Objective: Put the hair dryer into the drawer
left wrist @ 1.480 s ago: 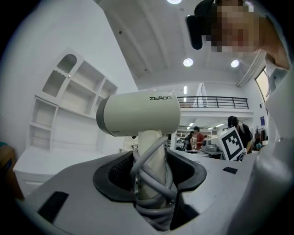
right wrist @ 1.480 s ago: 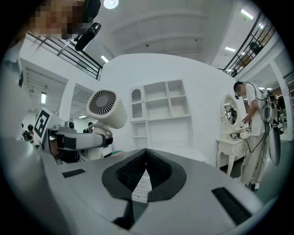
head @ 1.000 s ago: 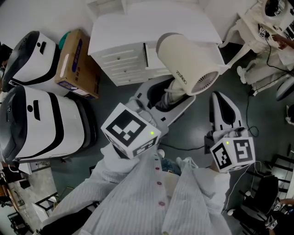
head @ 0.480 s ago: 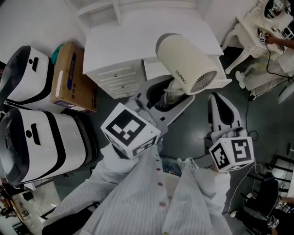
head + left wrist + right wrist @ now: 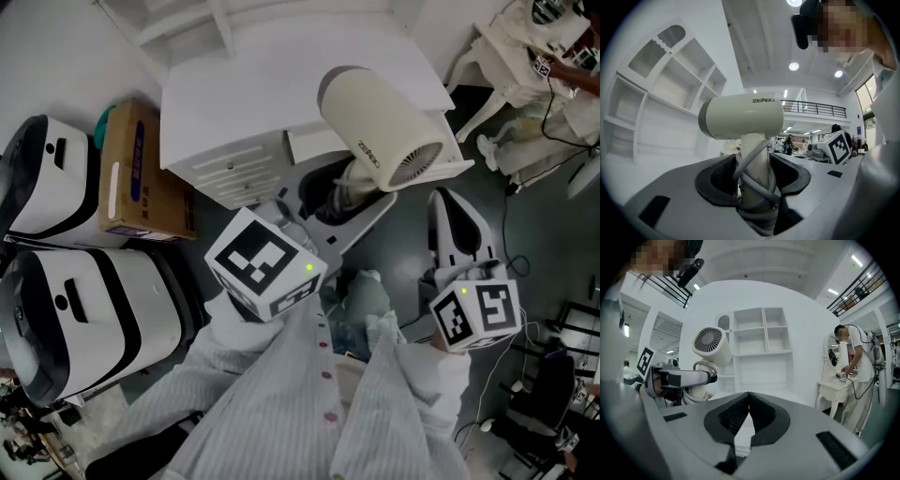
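Observation:
A cream hair dryer (image 5: 380, 127) stands upright with its round grille toward the right. My left gripper (image 5: 342, 192) is shut on its handle, which has the grey cord wound round it (image 5: 752, 180). The dryer's barrel (image 5: 740, 115) rises above the jaws. It hangs over the front of a white drawer cabinet (image 5: 234, 112); a pulled-out drawer (image 5: 314, 145) shows beneath it, mostly hidden by the dryer. My right gripper (image 5: 448, 202) is to the right of the dryer, apart from it. It is shut with nothing between its pads (image 5: 749, 401).
Two white-and-black cases (image 5: 56, 178) (image 5: 84, 309) and a cardboard box (image 5: 136, 173) stand left of the cabinet. A white shelf unit (image 5: 764, 352) rises behind it. At the right a person stands by a white dressing table (image 5: 834, 390). Cables lie on the dark floor (image 5: 525, 234).
Both grippers and the dryer have moved closer over the cabinet. In the head view the cabinet, box and cases have slid down and left. Neither grip has changed.

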Action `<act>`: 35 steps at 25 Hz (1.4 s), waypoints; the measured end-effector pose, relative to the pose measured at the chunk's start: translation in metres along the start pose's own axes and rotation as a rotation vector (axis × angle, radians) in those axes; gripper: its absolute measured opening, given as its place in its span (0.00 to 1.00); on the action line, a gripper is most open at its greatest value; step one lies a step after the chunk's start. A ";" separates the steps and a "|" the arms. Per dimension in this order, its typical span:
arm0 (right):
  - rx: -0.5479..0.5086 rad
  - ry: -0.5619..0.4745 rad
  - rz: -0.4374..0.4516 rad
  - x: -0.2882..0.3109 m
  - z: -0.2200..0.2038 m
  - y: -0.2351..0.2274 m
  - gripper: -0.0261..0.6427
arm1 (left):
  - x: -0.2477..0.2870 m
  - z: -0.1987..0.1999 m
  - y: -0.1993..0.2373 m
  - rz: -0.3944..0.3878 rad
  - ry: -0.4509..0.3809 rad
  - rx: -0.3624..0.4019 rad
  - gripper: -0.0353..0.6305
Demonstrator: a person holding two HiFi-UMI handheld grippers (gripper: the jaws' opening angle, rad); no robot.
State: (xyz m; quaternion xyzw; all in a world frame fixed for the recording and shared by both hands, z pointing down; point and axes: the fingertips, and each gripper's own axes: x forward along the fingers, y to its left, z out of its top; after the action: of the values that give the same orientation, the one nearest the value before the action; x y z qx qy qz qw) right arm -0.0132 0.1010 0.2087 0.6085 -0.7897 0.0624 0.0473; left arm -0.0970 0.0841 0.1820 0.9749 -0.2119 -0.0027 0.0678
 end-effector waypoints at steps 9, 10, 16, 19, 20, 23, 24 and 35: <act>0.009 0.016 0.006 0.020 -0.008 -0.028 0.06 | 0.027 0.000 0.018 0.013 -0.005 -0.002 0.39; 0.008 0.018 0.013 0.024 -0.008 -0.031 0.06 | 0.031 0.000 0.022 0.017 -0.005 0.000 0.39; 0.013 0.034 0.047 0.059 -0.006 -0.060 0.06 | 0.064 0.001 0.047 0.043 0.003 -0.003 0.39; 0.014 0.042 0.060 0.078 -0.004 -0.082 0.06 | 0.089 -0.001 0.060 0.060 0.011 -0.015 0.39; 0.014 0.045 0.063 0.084 -0.003 -0.091 0.06 | 0.097 -0.001 0.065 0.066 0.015 -0.021 0.39; 0.013 0.054 0.081 0.103 0.002 -0.117 0.06 | 0.125 0.000 0.077 0.086 0.024 -0.026 0.39; 0.012 0.057 0.090 0.109 0.004 -0.126 0.06 | 0.135 0.001 0.081 0.094 0.025 -0.027 0.39; -0.001 0.070 0.200 0.168 0.024 -0.214 0.06 | 0.228 0.012 0.115 0.199 0.025 -0.030 0.39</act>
State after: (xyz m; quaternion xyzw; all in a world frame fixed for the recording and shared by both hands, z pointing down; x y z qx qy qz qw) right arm 0.1513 -0.1169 0.2193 0.5243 -0.8442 0.0878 0.0688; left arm 0.0624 -0.1152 0.1903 0.9479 -0.3066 0.0130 0.0852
